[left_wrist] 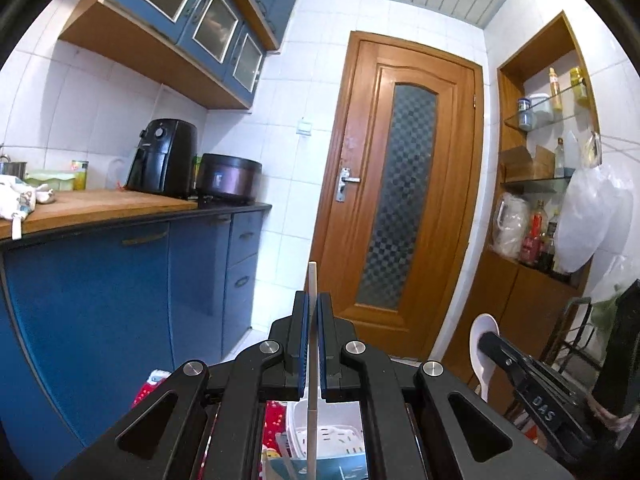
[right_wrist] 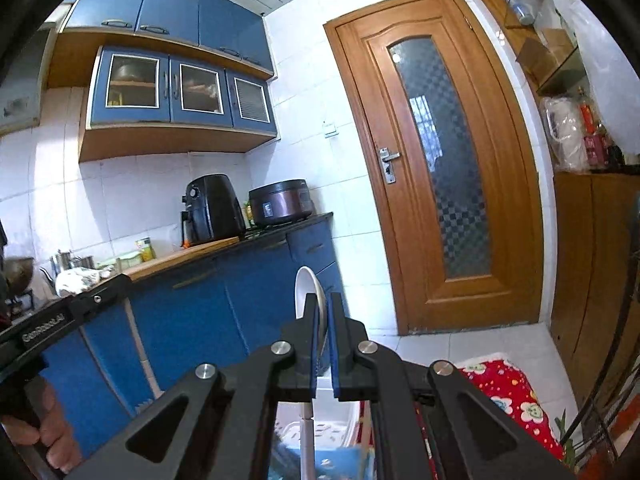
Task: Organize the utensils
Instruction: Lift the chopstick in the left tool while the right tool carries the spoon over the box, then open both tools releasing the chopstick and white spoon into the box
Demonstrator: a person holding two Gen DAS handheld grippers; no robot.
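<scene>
The left gripper [left_wrist: 313, 316] has its blue-padded jaws closed on a thin pale wooden chopstick [left_wrist: 312, 280], which stands upright between the pads, its top poking above them and its lower length running down toward a white perforated plastic basket [left_wrist: 340, 436] seen below, through the gripper frame. The right gripper [right_wrist: 324, 316] has its jaws clamped on a white ceramic soup spoon [right_wrist: 306, 292], bowl end up and handle hanging down over the same basket [right_wrist: 300, 430]. Both tools are held high, well above the red floral cloth [right_wrist: 504, 384] beside the basket, with the blue kitchen cabinets [left_wrist: 120, 288] to the left and the wooden door [left_wrist: 400, 184] far ahead.

The main risks, as I judge them:

- The chopstick is pinched along a narrow line; any tilt of the wrist may let it pivot or slide through the pads and fall outside the basket.
- The spoon is smooth and appears gripped near its neck, so it looks top-heavy; a jolt could make it rotate or slip, and ceramic could chip on landing.
- The two grippers sit near one another, so lowering both together could knock one utensil with the other.
- The basket is mostly hidden by the gripper frames, so aiming for a compartment is partly blind.
</scene>
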